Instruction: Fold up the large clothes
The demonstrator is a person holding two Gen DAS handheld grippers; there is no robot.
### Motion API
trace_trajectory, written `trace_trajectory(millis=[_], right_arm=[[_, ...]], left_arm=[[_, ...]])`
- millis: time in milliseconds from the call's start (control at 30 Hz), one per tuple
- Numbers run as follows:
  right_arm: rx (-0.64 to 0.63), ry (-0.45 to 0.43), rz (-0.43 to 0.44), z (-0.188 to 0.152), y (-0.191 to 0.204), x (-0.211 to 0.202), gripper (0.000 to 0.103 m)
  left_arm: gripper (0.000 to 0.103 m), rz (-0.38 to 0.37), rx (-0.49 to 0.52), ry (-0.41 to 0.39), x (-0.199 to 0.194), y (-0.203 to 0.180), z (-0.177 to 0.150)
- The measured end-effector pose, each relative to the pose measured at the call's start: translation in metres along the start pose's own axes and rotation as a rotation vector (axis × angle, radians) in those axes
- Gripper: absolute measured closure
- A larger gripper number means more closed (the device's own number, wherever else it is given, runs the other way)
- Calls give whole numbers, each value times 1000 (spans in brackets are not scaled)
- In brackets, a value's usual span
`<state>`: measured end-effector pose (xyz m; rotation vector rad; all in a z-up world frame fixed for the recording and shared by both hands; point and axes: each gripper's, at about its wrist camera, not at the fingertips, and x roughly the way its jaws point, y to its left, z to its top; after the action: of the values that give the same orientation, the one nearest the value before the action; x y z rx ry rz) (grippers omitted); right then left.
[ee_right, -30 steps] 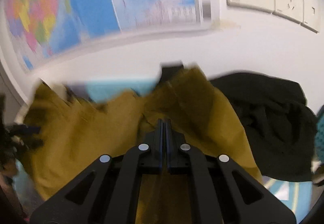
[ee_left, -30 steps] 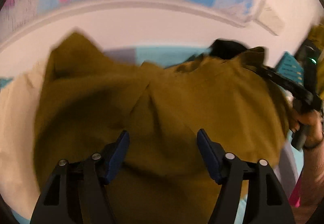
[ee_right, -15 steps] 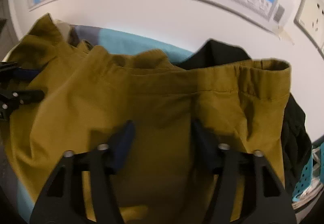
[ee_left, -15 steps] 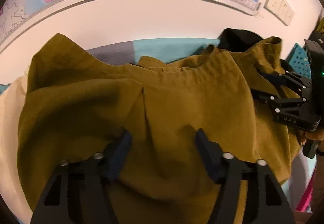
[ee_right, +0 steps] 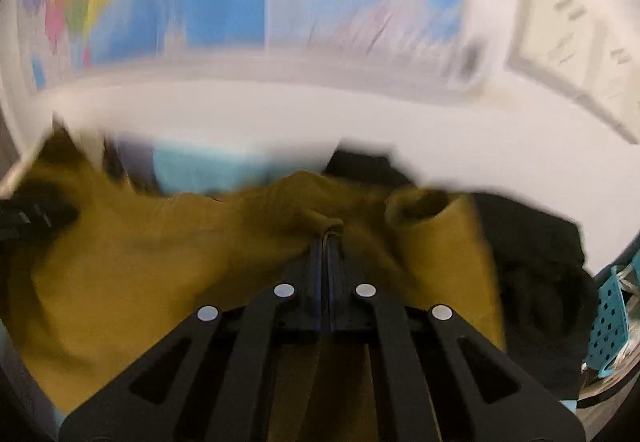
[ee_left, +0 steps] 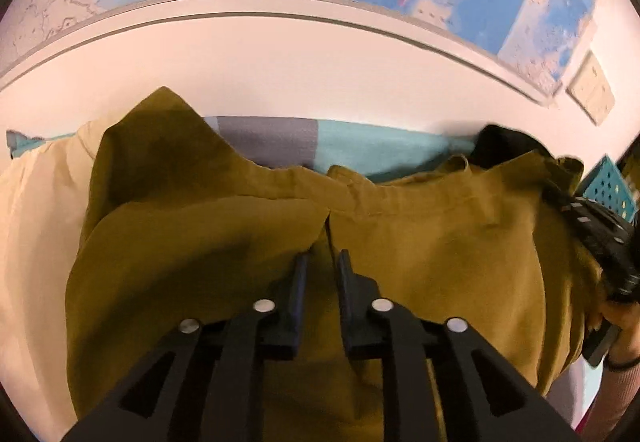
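The left gripper has just been closing, pinching a fold of the mustard garment. The right gripper, clenched, is gripping its bunched far edge. The garment is lying spread between them over the teal cloth, a black garment crowding its right edge.

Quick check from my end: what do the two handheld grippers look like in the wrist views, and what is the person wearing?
Both grippers, left gripper and right gripper, have a matte black frame with triangular cut-outs, four round silver pivot pins, and jaws lined with dark blue pads. In the left wrist view, a ribbed pinkish sleeve with a dark wristband shows at the lower right edge. No cables or markings are visible.
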<state>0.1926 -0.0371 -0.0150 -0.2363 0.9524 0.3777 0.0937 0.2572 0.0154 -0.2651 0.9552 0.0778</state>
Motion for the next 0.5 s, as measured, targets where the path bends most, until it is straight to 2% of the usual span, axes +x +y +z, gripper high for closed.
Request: trace_trajectory(millis=[67, 133, 167, 200, 300, 367, 400, 433, 500], right_arm=[[0, 28, -12, -5, 2, 11, 97], [29, 18, 26, -3, -4, 5, 91], [42, 11, 50, -4, -5, 0, 77], [48, -7, 72, -5, -5, -8, 66], [46, -90, 104, -13, -10, -47, 55], [62, -140, 142, -27, -23, -79, 53], [68, -154, 154, -38, -32, -94, 49], [86, -164, 159, -48, -32, -100, 46], [144, -171, 175, -68, -54, -116, 37]], left_arm=[[70, 4, 8, 0, 0, -2, -3], [68, -2, 29, -23, -10, -3, -9], [62, -4, 39, -43, -17, -3, -12], [60, -12, 47, -64, -25, -3, -15], [46, -31, 72, -148, -62, 5, -32], [42, -40, 83, -214, -91, 18, -48], [40, -26, 76, -236, -103, 24, -55], [36, -13, 64, -251, -112, 33, -63], [36, 4, 31, -258, -122, 50, -78]])
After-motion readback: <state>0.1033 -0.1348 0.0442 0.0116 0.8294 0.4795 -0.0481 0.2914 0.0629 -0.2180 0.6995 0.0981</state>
